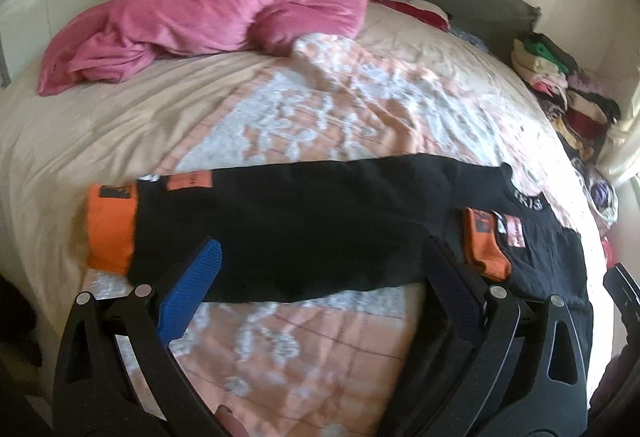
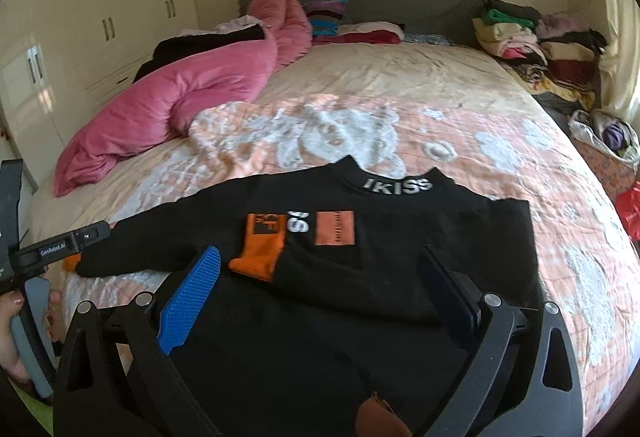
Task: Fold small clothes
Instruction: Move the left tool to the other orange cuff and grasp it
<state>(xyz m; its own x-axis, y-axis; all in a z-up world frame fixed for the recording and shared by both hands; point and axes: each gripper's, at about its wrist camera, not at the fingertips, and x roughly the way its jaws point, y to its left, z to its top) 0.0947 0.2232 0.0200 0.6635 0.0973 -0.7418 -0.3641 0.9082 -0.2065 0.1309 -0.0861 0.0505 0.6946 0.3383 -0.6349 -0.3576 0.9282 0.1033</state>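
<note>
A black sweater (image 2: 360,237) lies flat on the bed (image 2: 440,85), collar toward the headboard, with white "IKISS" lettering across the neck band. Its right sleeve is folded in across the chest, so the orange cuff (image 2: 260,251) sits on the body next to an orange patch (image 2: 335,228) with print too small to read, plus a white "S" or two peeking out beside it. The other sleeve (image 1: 280,217) is stretched straight out to the side, its own orange cuff (image 1: 112,225) at the far end and another small orange label near it, also unreadable. The left gripper (image 1: 320,269) hangs over that stretched sleeve, fingers spread wide, nothing held. The right gripper (image 2: 320,277) is over the lower body of the sweater, also wide open and holding nothing. In the right view you can see the left tool's side at the edge with "GenRobot.AI" printed on it, I think, it's tiny. A pink blanket (image 2: 180,93) is bunched up top left, and a pile of clothes (image 2: 532,45) sits at the far right corner.
</note>
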